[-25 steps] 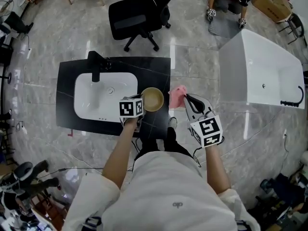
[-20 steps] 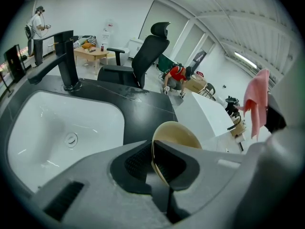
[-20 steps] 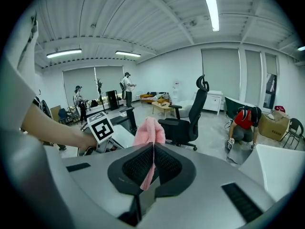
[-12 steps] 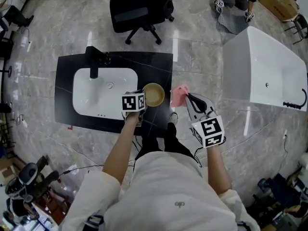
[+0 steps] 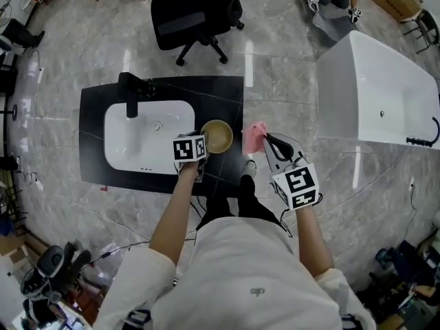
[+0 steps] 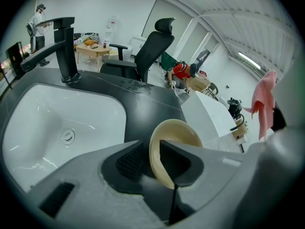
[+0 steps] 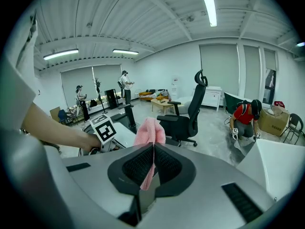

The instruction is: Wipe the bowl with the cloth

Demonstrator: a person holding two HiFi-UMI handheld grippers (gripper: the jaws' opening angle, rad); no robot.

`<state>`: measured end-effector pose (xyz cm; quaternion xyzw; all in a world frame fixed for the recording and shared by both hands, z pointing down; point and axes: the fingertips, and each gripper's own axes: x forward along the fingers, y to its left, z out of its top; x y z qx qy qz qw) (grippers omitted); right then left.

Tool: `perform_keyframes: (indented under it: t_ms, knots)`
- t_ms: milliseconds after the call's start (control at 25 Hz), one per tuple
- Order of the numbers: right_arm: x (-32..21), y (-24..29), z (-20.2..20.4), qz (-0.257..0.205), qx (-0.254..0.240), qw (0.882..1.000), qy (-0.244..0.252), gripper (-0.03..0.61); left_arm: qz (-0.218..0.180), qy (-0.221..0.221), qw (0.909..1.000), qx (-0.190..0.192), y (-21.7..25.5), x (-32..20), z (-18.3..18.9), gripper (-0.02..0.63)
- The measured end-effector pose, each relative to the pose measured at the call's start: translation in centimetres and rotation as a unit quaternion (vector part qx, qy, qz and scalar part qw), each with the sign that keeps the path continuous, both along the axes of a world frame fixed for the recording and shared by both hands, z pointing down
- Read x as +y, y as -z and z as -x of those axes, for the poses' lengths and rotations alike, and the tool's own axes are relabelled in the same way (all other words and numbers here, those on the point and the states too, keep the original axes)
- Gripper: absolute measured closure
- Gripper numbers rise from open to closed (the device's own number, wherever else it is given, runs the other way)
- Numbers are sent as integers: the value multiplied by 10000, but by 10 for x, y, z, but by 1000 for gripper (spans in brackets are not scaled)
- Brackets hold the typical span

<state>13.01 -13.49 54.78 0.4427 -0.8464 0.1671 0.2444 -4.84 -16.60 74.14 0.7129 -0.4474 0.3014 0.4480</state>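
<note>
Your left gripper (image 6: 151, 149) has just been opening its jaws, which now stand apart astride the near rim of the bowl (image 5: 217, 135). The bowl is on the dark desk (image 5: 227, 95), at three o'clock from the sink (image 5: 137, 139). Your right gripper (image 7: 152, 149) has its jaws clamped on the pink cloth (image 5: 254, 136), at three o'clock from the bowl.

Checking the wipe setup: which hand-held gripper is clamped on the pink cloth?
The right hand-held gripper: its jaws pinch the pink cloth. The left hand-held gripper has just been opening, bowl rim between its jaws.
</note>
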Motion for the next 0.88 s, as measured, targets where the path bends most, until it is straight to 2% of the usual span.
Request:
perform_keyframes:
  t_ms: [200,480,680,880]
  knots:
    - [0,1,4,-43,-28,10000,-4,565,-132,15,9998,-157,6,-1,11,511]
    - [-3,15,10,-216,-113,9997,-32,566,-908,151,9953,-296,54,-9,30,512]
    - [-3,36,24,-468,-227,9986,15,565,-1701,153,9851,-212,117,-13,37,550]
    - [-3,60,42,-729,-360,9966,114,565,-2472,248,9686,-100,181,-13,51,591]
